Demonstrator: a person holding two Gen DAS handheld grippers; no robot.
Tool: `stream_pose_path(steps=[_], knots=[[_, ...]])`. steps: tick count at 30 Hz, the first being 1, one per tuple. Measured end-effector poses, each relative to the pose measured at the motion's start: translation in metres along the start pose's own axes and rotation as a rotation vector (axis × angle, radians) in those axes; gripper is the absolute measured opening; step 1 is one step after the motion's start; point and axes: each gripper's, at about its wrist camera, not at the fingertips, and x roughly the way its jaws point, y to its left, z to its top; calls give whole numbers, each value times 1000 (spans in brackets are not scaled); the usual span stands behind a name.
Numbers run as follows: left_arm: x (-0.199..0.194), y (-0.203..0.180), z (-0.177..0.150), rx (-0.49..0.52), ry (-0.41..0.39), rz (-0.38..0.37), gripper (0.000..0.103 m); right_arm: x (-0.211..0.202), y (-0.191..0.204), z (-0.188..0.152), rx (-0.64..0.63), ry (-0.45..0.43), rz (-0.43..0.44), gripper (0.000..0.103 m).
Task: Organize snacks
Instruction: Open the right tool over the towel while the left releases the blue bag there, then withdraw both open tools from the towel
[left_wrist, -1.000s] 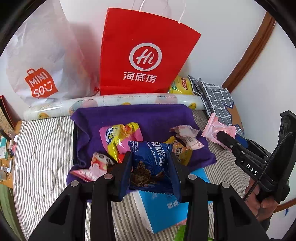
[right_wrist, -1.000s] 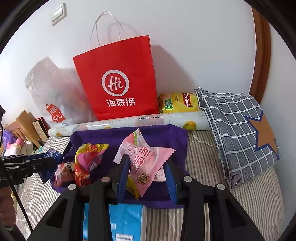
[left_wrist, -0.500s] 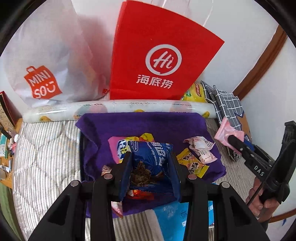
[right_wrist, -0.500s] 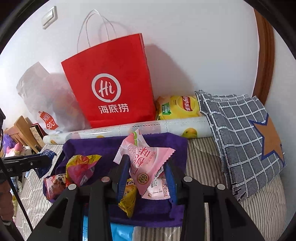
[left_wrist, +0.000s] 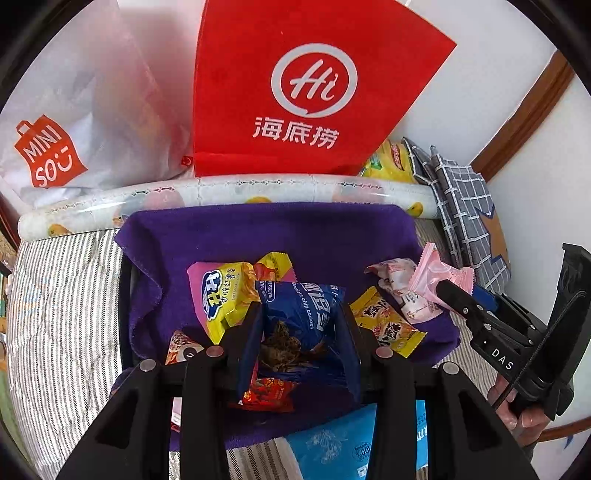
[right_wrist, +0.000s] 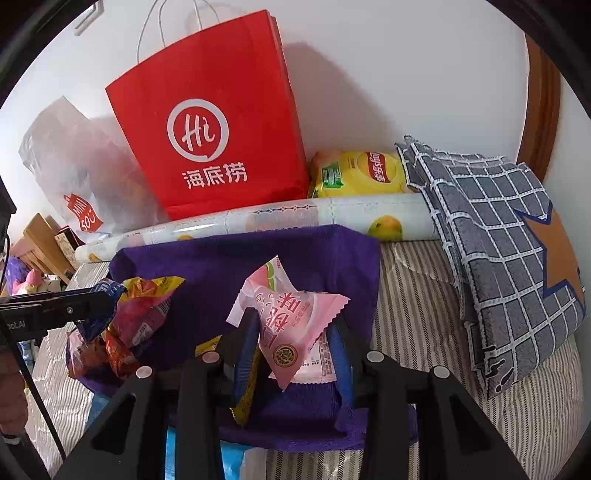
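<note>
Bed: striped bedding (left_wrist: 62, 295) under my purple towel (left_wrist: 295, 236).
Left fingers (left_wrist: 301, 343): clamped on blue cookie packet (left_wrist: 299, 317).
Right fingers (right_wrist: 291, 350): clamped on pink snack packet (right_wrist: 291, 317).

paper bag (right_wrist: 218, 122): red, white logo | towel (left_wrist: 295, 236): purple | cookie packet (left_wrist: 303, 317): dark blue | peach snack packet (right_wrist: 295, 325): pink | cushion (right_wrist: 491, 251): grey-white check, orange star | bed (left_wrist: 62, 295): grey-white stripes | chip bag (right_wrist: 358, 171): yellow
</note>
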Motion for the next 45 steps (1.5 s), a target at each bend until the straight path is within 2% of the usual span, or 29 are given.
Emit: stream_pose_path(steps=[5,25,28,31,36,38,45], knots=[[9,0,0,3,10,24,39,5,2,-4,-16,21,4,36],[18,-1,-4,9,26,11,41,13,2,-7,-17,51,-3,37],[17,-1,-4,8,28,12,45,12,1,-7,-12,56,-10,38],[15,0,-4,0,27,10,47,8,1,-7,-16,60,-15,44],[3,-1,-6,-11,14,19,65,-7,6,-9,-33,37,-33,53],[-3,-2,-8,-5,5,28,67,-15,8,-9,-35,23,-39,54],[-35,-8,-23,6,-26,19,68,-53,17,-11,-30,-35,-61,60]])
